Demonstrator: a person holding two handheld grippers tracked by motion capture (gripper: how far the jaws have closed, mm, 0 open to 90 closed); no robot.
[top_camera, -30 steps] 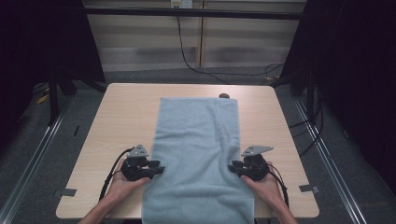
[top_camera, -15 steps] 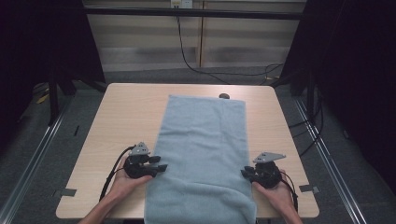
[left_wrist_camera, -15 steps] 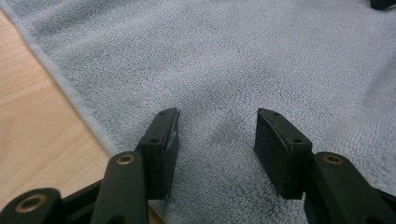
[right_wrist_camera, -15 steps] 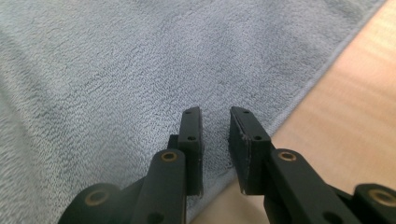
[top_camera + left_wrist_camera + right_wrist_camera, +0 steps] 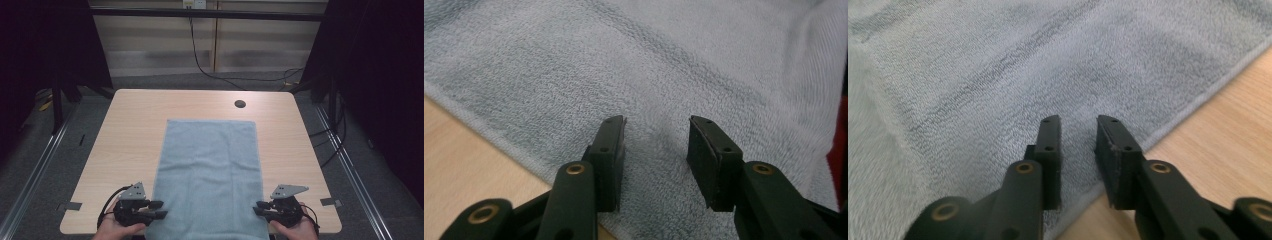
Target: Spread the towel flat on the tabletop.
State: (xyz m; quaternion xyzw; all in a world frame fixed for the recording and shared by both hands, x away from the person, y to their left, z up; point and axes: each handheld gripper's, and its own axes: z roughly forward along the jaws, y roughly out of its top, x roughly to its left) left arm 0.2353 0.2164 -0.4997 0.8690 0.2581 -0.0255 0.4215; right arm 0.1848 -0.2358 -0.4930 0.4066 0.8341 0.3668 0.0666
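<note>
A light blue towel (image 5: 210, 170) lies flat lengthwise down the middle of the wooden table (image 5: 125, 130), its near end hanging over the front edge. My left gripper (image 5: 162, 209) rests at the towel's near left edge. In the left gripper view (image 5: 656, 125) its jaws have just been closing but stand apart over the terry cloth (image 5: 674, 60), pinching nothing. My right gripper (image 5: 256, 207) sits at the near right edge. In the right gripper view (image 5: 1078, 122) its jaws have just been opening, with a narrow gap above the towel's hem (image 5: 998, 60) and no fold between them.
A round cable hole (image 5: 240, 104) sits near the table's far edge, beyond the towel. Bare wood runs along both sides of the towel. Black cables (image 5: 200, 65) trail on the floor behind the table. Metal rails (image 5: 45, 160) flank it.
The towel has been drawn toward the near edge and now lies smooth. Both hands have moved back toward the front of the table. Both grippers have let go of the towel.
</note>
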